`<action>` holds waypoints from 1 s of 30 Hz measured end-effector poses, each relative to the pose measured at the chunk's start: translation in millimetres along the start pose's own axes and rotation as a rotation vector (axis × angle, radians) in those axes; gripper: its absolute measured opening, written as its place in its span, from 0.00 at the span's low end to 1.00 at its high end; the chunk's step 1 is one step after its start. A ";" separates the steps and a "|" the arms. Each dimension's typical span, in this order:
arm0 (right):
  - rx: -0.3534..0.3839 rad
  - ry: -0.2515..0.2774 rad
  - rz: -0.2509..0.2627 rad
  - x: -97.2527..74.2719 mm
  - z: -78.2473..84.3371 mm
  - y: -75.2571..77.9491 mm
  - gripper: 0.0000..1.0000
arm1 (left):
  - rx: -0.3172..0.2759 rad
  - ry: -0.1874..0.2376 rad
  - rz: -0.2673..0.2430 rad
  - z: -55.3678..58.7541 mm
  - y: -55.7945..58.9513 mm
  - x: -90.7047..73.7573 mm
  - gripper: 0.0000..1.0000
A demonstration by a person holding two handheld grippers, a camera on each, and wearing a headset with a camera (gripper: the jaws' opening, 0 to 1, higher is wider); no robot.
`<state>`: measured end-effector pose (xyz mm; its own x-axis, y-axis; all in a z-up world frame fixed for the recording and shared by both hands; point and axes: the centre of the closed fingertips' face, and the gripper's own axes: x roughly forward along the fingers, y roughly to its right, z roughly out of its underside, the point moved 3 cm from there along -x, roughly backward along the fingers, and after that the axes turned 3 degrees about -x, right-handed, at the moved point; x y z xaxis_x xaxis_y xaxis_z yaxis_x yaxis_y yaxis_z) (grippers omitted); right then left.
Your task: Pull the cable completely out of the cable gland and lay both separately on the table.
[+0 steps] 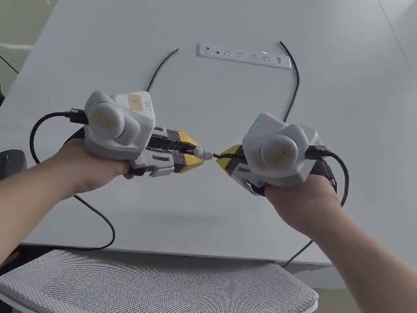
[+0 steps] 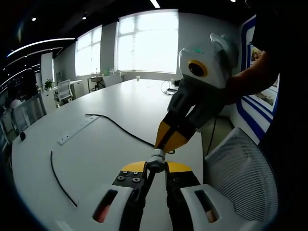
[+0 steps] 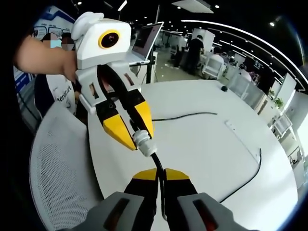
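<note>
Lying left-right, cable gland (image 1: pixel 204 154) points its cable (image 3: pixel 155 160) at right gripper (image 1: pixel 223 158).

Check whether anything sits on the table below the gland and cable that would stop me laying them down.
Nothing visible does. The table under the cable gland and cable is bare; the power strip and loose black wires lie farther back, well clear.

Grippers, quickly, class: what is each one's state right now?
Left gripper: shut on the cable gland.
Right gripper: shut on the cable.
</note>
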<state>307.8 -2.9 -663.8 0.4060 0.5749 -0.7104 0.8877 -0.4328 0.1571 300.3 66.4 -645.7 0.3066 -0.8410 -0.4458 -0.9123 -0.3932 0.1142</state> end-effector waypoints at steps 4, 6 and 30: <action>0.044 -0.004 0.014 -2.4 7.0 5.9 0.00 | -0.002 0.005 -0.003 -0.3 0.1 -1.8 0.15; 0.057 -0.016 0.023 -1.3 11.9 8.3 0.00 | -0.013 0.014 -0.005 -1.7 0.2 -2.8 0.15; 0.320 -0.087 0.044 7.5 42.6 15.8 0.00 | -0.004 -0.001 -0.004 -0.6 -1.0 -2.4 0.15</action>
<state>315.6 -35.0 -695.9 0.4100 0.4953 -0.7659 0.7508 -0.6601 -0.0250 300.7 68.6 -644.2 0.3100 -0.8391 -0.4470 -0.9100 -0.3980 0.1159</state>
